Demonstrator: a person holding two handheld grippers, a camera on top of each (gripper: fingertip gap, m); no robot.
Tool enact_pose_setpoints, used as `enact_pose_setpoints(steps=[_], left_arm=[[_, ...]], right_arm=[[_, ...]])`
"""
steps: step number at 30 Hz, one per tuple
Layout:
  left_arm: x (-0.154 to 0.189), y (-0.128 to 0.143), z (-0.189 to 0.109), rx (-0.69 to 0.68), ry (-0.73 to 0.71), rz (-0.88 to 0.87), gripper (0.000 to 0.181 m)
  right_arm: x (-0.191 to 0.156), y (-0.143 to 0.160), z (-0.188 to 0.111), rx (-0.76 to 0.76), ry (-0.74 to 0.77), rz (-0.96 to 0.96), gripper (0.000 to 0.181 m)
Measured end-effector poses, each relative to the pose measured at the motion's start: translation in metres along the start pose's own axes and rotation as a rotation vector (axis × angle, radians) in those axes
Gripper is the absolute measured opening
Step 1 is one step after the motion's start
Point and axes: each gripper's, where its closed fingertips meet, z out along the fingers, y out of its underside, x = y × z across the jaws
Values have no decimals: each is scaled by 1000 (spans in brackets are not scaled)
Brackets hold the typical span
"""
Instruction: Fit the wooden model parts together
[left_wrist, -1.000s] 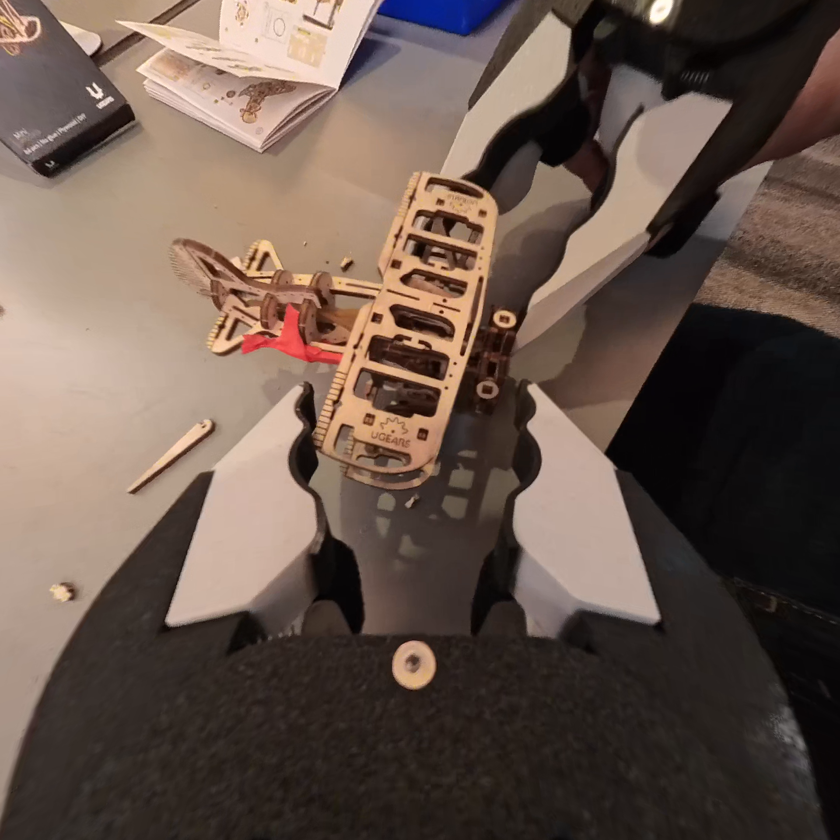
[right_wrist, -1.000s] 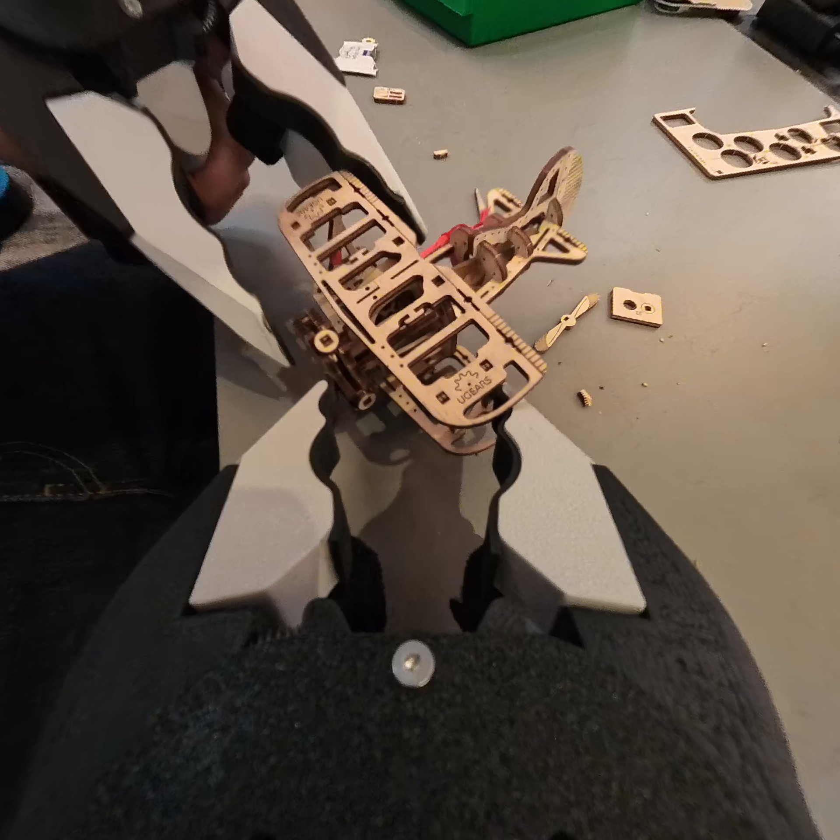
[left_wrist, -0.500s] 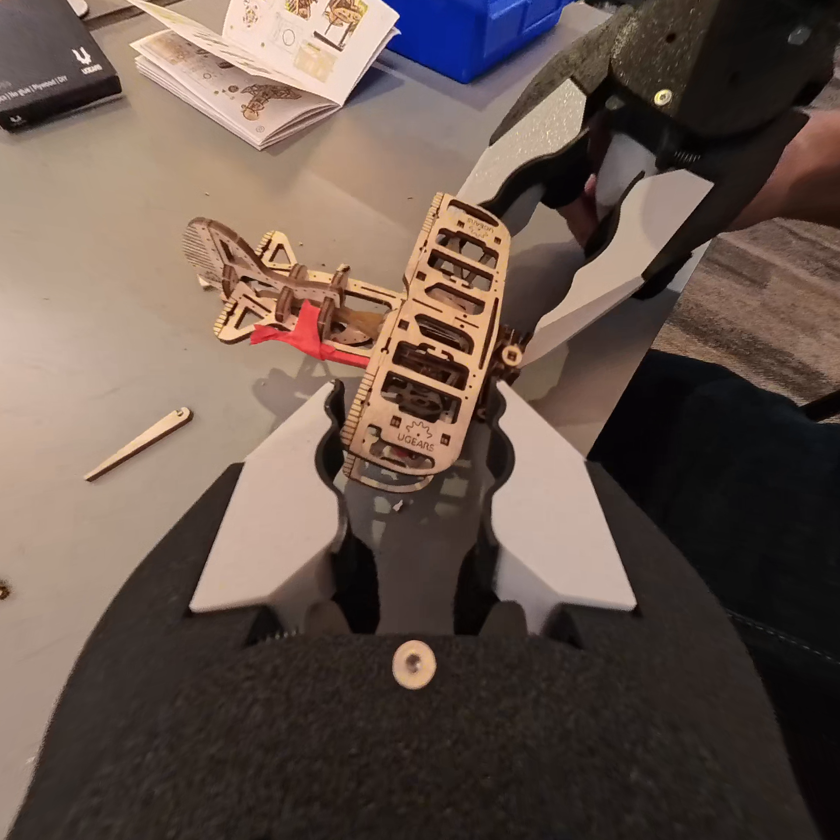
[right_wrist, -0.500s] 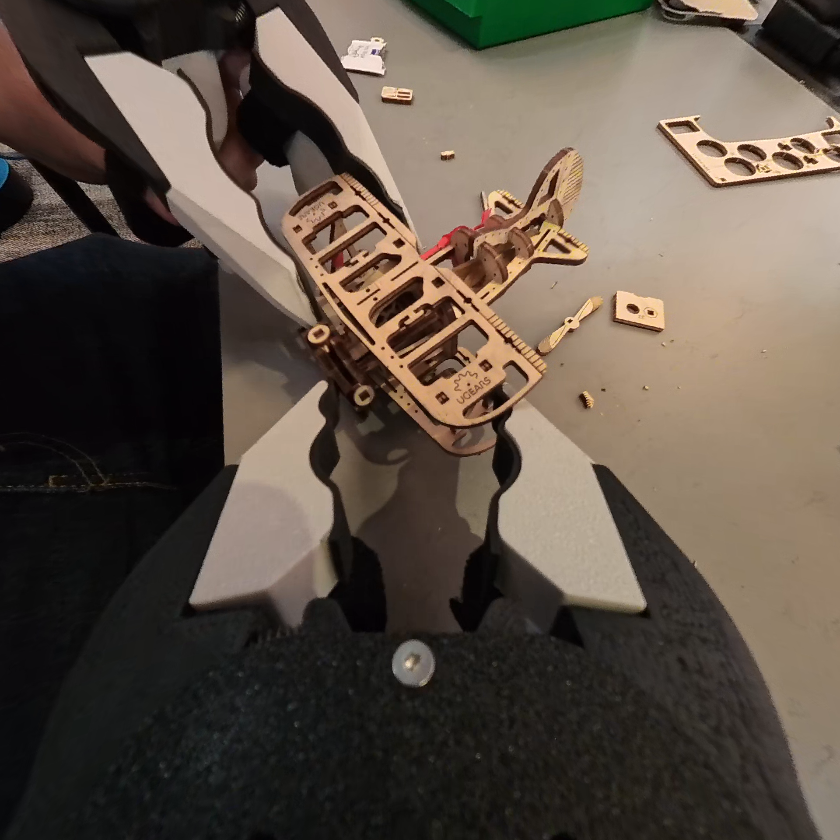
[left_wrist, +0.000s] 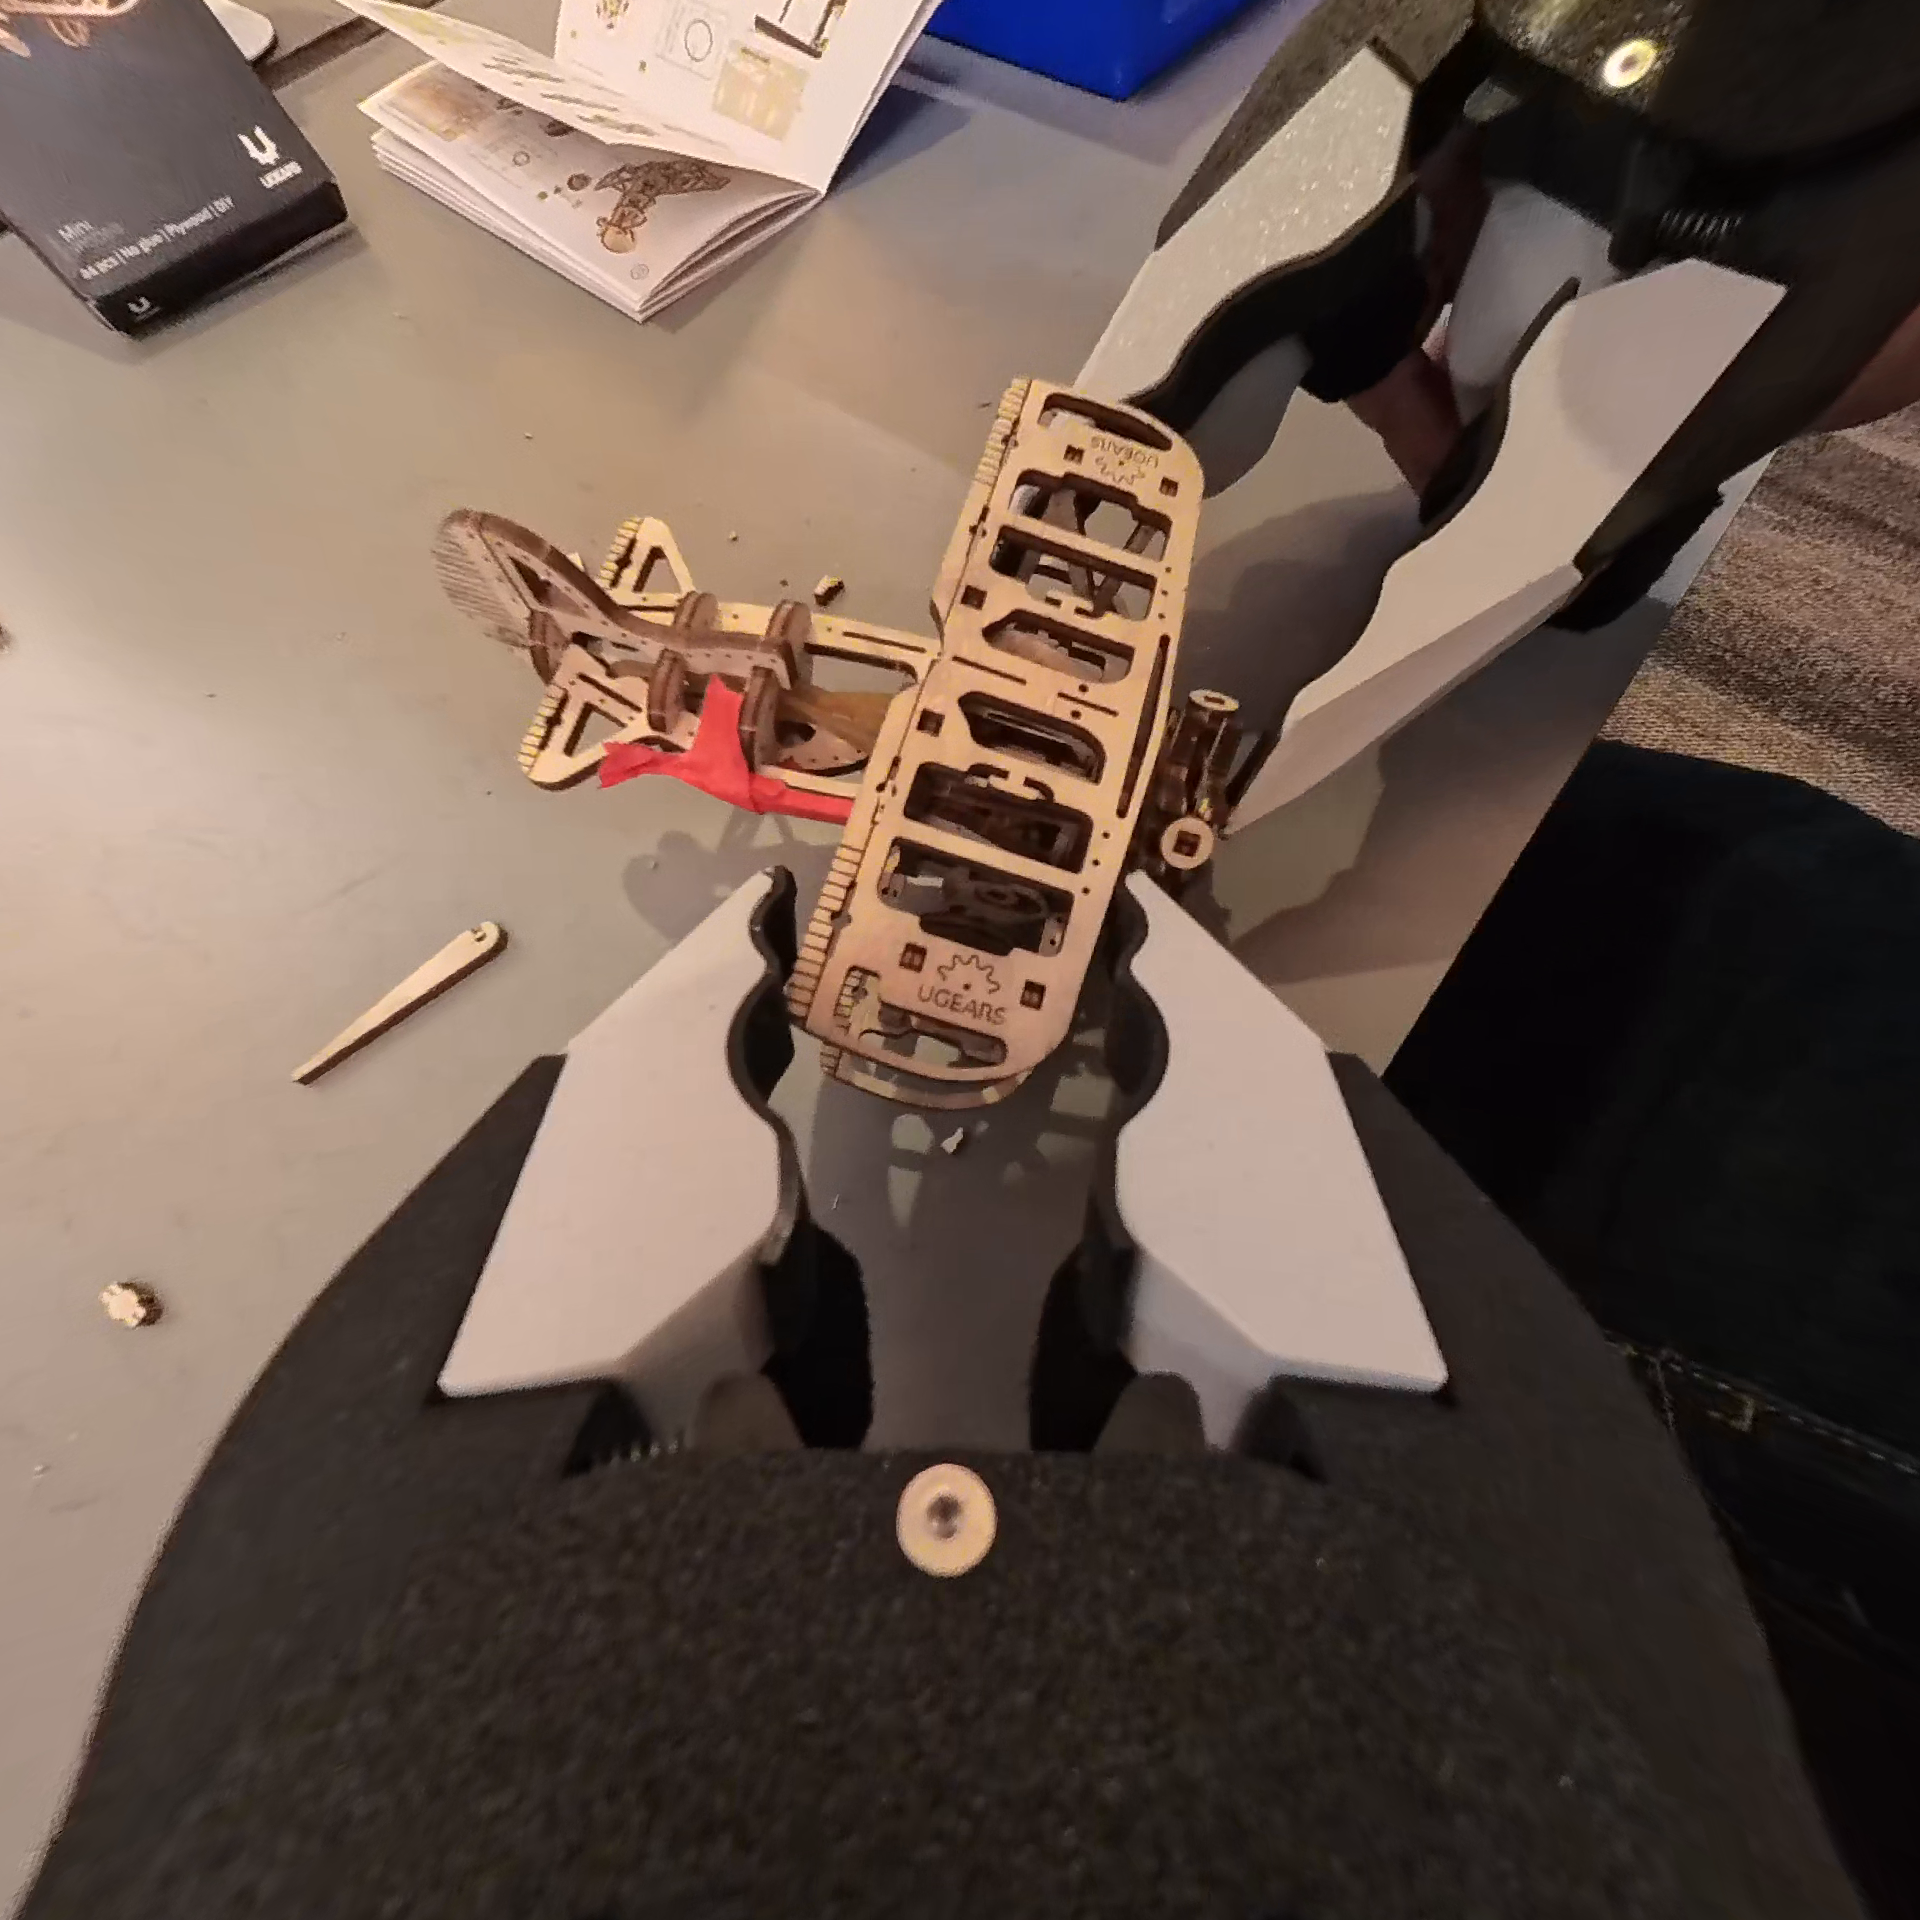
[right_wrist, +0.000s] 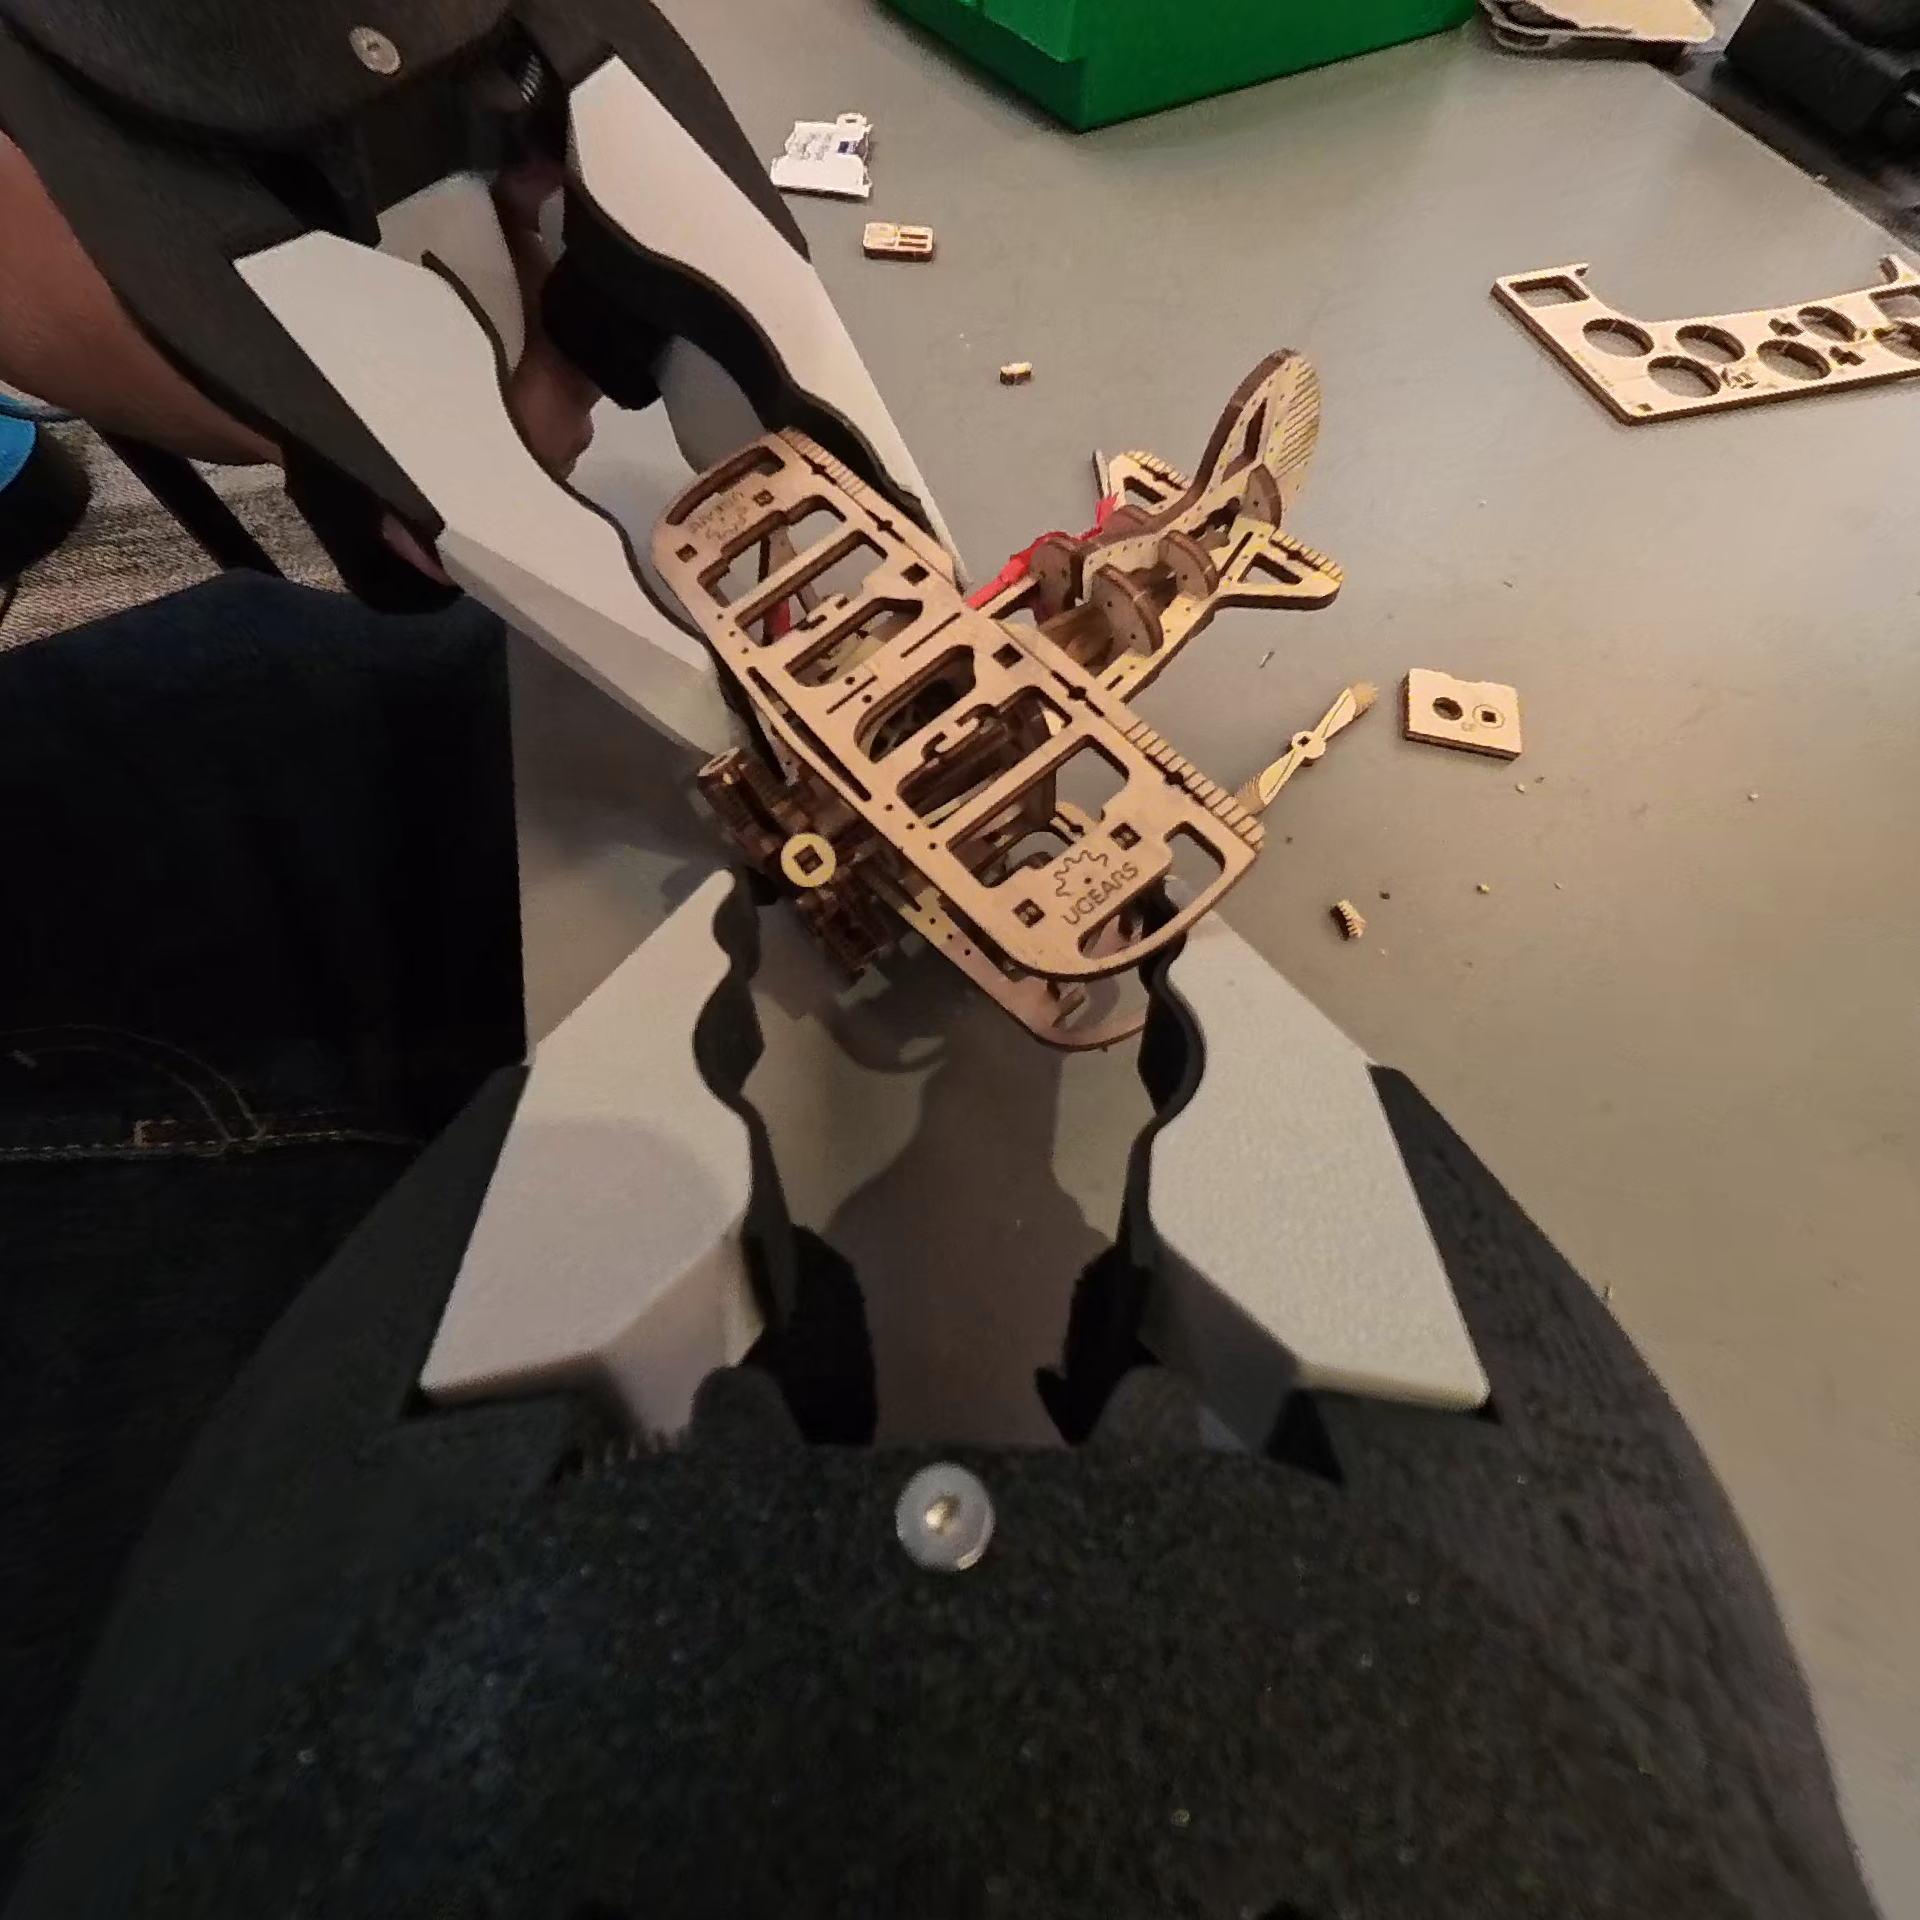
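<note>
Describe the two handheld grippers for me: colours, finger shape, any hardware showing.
Both match. The left gripper and right gripper each have a black, grainy-textured body with one round silver screw at its centre. Each carries two light grey, wedge-shaped fingers that taper to the tip, lined inside with wavy-edged black pads. A small coil spring shows on the right gripper's body. No cables or sleeves visible.

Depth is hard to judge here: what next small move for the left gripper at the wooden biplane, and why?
Probably close the left gripper on the pale laser-cut wooden biplane model at its near wing tip: its jaws straddle that tip, contact unclear, while the right gripper stands open at the other tip.
</note>
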Motion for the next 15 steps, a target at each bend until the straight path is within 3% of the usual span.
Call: enact_pose_setpoints(steps=[7,10,15], left_arm=[[6,-2,-5,37,67,-13,59],[13,-2,-6,43,106,-15,72],[18,-3,-7,46,131,-22,75]], right_arm=[[-2,4,0,-9,8,-77,65],[-2,4,0,-8,4,-71,66],[-3,5,-1,-9,-3,-70,66]])
